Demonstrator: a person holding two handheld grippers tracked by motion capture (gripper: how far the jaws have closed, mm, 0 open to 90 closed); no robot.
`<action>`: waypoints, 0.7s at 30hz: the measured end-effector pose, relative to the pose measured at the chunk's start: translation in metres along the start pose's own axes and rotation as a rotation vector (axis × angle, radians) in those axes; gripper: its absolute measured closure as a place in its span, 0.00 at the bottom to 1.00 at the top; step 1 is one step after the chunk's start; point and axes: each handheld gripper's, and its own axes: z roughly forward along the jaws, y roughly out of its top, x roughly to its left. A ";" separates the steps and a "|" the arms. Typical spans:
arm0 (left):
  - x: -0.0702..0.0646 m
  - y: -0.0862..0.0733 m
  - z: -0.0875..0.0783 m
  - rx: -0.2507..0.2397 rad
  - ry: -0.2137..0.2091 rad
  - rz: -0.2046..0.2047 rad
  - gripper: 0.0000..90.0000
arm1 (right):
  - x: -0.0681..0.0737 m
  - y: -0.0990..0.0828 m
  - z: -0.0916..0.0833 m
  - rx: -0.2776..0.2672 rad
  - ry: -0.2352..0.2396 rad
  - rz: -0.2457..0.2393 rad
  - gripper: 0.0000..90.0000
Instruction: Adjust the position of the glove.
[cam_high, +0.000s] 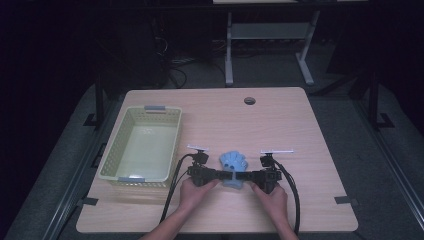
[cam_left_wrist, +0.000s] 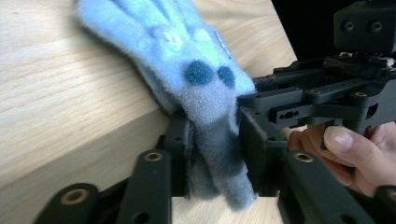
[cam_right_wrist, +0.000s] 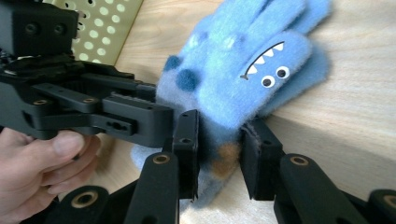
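Blue fleece glove (cam_high: 234, 165) lies at the surface's (cam_high: 300, 120) six o'clock edge, cuff pinched by both the left gripper (cam_high: 220, 173) and right gripper (cam_high: 246, 176), jaws partly closed; uneven pulling could slip it free; basket (cam_high: 141, 145) waits at nine o'clock.

A blue glove (cam_high: 234, 165) lies on the desk (cam_high: 280, 125) between both grippers' fingers; a basket (cam_high: 142, 145) sits left of them.

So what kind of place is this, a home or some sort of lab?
Most likely a lab or recording room, not a home: a plain light wooden table with a cable hole, dark surroundings with loose cables on the floor, a metal-framed white desk behind it, and only a pale green perforated plastic basket and a blue fuzzy monster glove set out.
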 end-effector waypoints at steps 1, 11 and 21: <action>-0.002 0.000 -0.002 -0.008 0.017 -0.003 0.68 | 0.000 0.000 0.000 0.000 -0.004 -0.001 0.78; 0.002 -0.002 0.002 0.031 -0.047 -0.089 0.70 | 0.002 -0.003 0.002 0.003 -0.004 0.003 0.82; 0.003 0.000 -0.001 0.016 -0.072 -0.060 0.79 | 0.000 -0.004 0.000 -0.009 0.068 0.028 0.88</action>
